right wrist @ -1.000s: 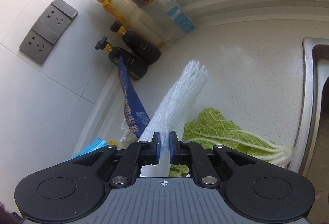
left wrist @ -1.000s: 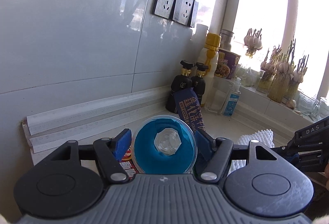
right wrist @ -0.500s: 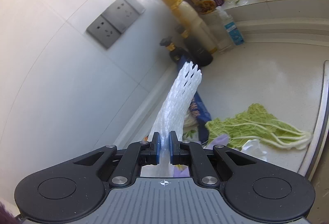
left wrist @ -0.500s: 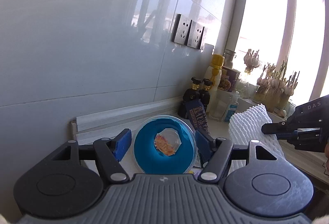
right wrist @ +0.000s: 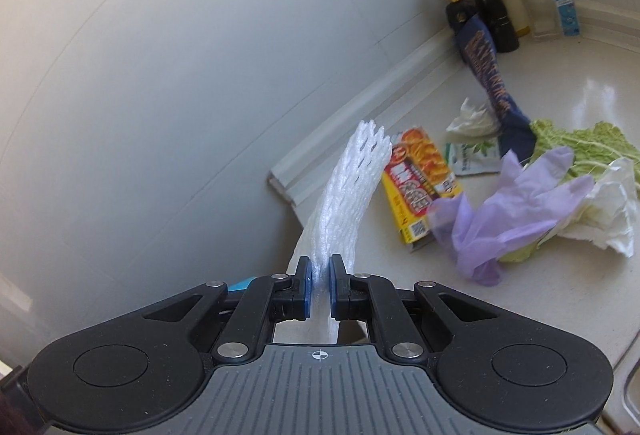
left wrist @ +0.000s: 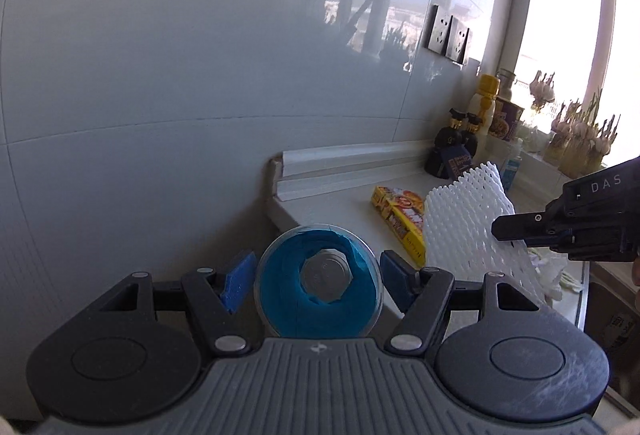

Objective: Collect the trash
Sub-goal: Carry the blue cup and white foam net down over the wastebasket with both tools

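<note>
I'm gripping a clear cup [left wrist: 318,289] with blue lining in the left gripper [left wrist: 318,281], fingers [left wrist: 239,277] spread wide and pressing its sides, out past the tabletop [left wrist: 340,201] edge. Right gripper [right wrist: 319,285] is pinching a white foam net [right wrist: 346,195], fingers nearly closed on it, net sticking up above the tabletop edge. Lying on the tabletop: yellow box [right wrist: 420,183], purple glove [right wrist: 508,211], cabbage leaf [right wrist: 588,143], tissue [right wrist: 474,119], blue wrapper [right wrist: 494,79].
</note>
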Demonstrator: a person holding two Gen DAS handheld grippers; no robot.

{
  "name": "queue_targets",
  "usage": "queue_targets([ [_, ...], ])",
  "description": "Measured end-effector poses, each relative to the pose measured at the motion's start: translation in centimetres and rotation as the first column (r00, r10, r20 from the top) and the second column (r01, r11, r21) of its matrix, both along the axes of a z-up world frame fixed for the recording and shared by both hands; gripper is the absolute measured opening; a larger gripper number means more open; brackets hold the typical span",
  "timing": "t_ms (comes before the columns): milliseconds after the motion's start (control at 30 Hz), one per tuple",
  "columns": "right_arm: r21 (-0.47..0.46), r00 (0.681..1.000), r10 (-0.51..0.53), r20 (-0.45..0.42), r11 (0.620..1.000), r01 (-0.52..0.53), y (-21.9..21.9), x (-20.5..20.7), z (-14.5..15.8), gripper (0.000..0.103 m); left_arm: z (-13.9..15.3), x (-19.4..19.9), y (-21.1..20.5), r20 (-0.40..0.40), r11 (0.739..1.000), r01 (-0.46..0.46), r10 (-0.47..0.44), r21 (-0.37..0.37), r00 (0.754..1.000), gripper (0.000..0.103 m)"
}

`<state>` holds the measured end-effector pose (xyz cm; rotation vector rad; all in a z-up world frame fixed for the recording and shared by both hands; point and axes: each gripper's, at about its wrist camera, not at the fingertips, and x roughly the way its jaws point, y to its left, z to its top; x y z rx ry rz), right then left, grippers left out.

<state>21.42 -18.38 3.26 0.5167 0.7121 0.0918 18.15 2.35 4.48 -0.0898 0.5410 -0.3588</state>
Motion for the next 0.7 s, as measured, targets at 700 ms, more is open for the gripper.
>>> queue_targets([
  [700,-0.216,0.958,0.178,-0.224,0.95,-0.227,12.3,3.1,-15.7,0.008,-13.6,-0.1,4.4,-0.259,0.989,-0.051,0.085,0.136,0.962,0.065],
])
